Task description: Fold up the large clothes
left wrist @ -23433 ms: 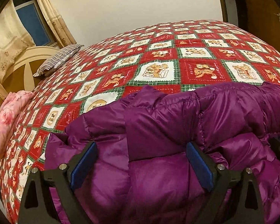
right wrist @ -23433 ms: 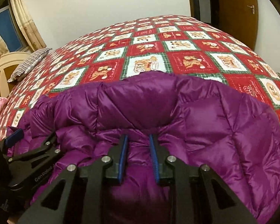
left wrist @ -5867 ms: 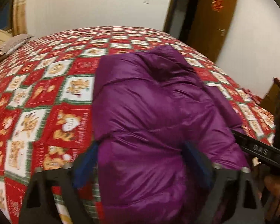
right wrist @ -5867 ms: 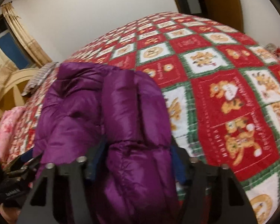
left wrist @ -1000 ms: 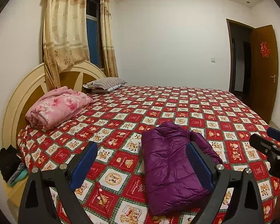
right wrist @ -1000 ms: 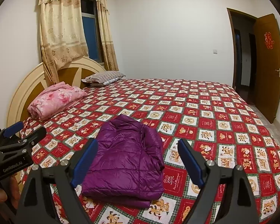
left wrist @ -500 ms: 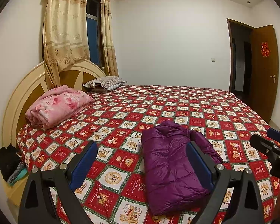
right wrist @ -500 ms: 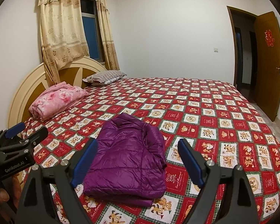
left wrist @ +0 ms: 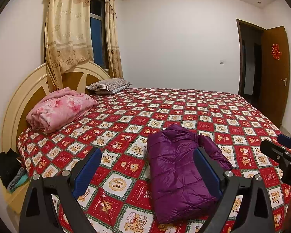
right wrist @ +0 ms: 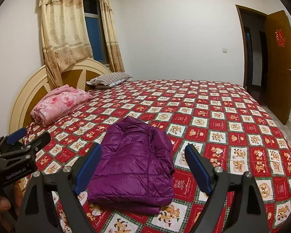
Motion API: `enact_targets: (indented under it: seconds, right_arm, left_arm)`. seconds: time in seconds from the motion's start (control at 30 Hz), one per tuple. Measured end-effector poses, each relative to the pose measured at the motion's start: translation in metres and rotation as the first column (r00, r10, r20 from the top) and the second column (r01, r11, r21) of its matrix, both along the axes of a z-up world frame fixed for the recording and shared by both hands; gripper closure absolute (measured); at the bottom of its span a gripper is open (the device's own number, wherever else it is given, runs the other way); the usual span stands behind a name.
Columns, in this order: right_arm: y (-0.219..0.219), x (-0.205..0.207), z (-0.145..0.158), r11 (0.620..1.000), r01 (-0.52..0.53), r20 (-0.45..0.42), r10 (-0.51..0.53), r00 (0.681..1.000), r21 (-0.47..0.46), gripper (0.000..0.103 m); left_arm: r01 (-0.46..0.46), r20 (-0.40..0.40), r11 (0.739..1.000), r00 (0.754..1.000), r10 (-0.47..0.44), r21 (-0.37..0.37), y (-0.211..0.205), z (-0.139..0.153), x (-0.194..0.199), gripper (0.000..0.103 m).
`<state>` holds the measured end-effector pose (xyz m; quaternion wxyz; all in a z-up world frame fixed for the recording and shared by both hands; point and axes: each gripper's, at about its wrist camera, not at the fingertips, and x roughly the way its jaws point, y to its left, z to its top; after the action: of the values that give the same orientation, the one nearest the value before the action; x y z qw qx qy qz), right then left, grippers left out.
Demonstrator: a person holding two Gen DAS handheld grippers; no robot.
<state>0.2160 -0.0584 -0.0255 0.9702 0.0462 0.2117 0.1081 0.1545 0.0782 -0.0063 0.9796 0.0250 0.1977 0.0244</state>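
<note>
**Right wrist view: folded jacket lies lengthwise on the bed, both tools wide and empty**

Right wrist view shows the purple puffer jacket (right wrist: pixel 133 161) folded into a compact oblong near the close edge of the bed (right wrist: pixel 232 120). Its long axis runs from the near edge away toward the far wall, with the narrower, rounded end pointing away; that end may be the collar, though the folds hide it. The right tool (right wrist: pixel 142 167) hangs above the bed with its blue pads spread wide, nothing between them touching. The left tool (left wrist: pixel 147 169) is likewise spread wide and holds nothing. A pink quilt (left wrist: pixel 60 109) and a striped pillow (left wrist: pixel 109 83) lie by the headboard (left wrist: pixel 15 104), well apart from the jacket.
</note>
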Motion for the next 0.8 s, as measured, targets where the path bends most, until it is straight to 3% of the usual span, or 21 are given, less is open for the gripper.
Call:
enact_targets:
  seconds: [0.8]
  right_arm:
    - [0.011,-0.003,0.004,1.000,0.000,0.015,0.000,1.000,0.003,0.013]
  left_arm:
    - [-0.027,0.015,0.999,0.999,0.028,-0.025,0.006,-0.001,0.000,0.007]
